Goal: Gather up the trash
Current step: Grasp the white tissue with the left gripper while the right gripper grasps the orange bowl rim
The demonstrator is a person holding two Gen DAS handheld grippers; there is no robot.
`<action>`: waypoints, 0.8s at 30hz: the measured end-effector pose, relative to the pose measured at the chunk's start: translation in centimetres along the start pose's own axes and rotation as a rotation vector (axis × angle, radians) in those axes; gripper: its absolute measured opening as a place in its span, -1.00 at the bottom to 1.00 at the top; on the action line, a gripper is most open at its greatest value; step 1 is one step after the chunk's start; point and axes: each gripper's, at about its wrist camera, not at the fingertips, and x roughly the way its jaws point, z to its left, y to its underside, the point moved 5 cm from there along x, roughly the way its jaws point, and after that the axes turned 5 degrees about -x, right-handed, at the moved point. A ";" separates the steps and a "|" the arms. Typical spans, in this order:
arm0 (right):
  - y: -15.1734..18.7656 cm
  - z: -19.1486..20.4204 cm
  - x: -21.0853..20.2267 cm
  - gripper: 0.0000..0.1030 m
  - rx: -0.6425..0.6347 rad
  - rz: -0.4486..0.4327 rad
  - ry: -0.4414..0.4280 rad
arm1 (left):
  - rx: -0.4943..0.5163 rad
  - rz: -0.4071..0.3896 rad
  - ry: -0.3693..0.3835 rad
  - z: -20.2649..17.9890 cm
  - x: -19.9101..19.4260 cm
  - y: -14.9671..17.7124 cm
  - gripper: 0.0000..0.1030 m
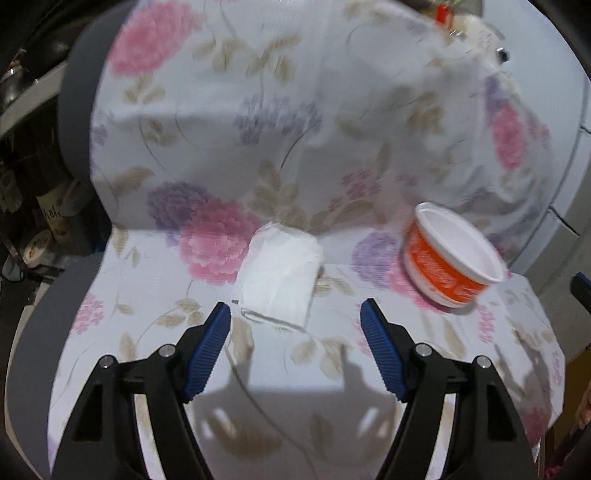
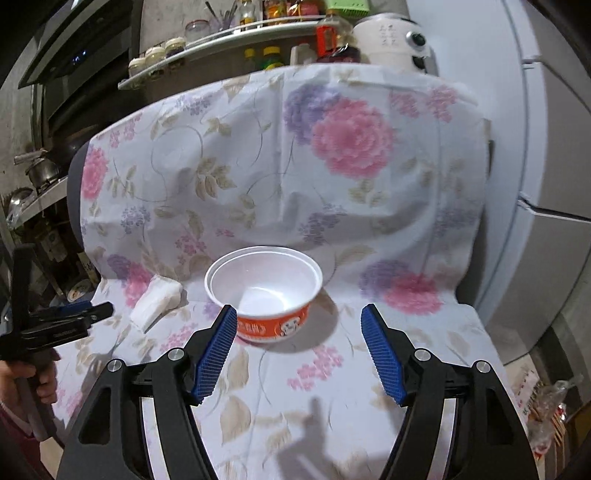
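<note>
A white crumpled paper packet [image 1: 280,277] lies on the flower-print cloth over a chair seat, just beyond my left gripper [image 1: 295,312], which stands open with nothing between its blue pads. To the packet's right sits an empty orange-and-white instant-noodle bowl [image 1: 452,254], tilted in this view. In the right wrist view the same bowl [image 2: 264,288] stands upright directly ahead of my right gripper [image 2: 299,317], open and apart from it. The packet [image 2: 157,299] lies left of the bowl. The left gripper [image 2: 74,317] shows at the left edge, held by a hand.
The flowered cloth [image 2: 332,177] drapes the chair's back and seat. A refrigerator [image 2: 554,147] stands on the right. Shelves with jars and bottles [image 2: 221,33] and a white rice cooker [image 2: 391,37] are behind. Pots [image 2: 40,170] sit at left. A plastic bag of items [image 2: 550,406] is at lower right.
</note>
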 end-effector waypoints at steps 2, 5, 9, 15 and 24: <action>-0.3 0.0 1.2 0.37 0.004 0.006 -0.005 | 0.001 0.032 -0.016 0.2 2.2 -0.6 0.38; -0.6 0.2 3.2 0.37 0.007 0.019 -0.013 | -0.019 0.073 -0.033 1.0 5.1 -1.3 0.38; -0.7 0.4 4.7 0.37 -0.001 0.019 -0.019 | -0.039 0.172 -0.027 1.4 8.7 -1.4 0.38; -0.2 0.5 6.2 0.37 -0.014 0.037 -0.027 | -0.010 0.182 -0.058 1.2 10.3 -1.3 0.03; -0.5 -0.3 5.7 0.36 0.030 0.032 -0.029 | -0.033 0.025 0.053 0.0 2.1 -1.3 -0.95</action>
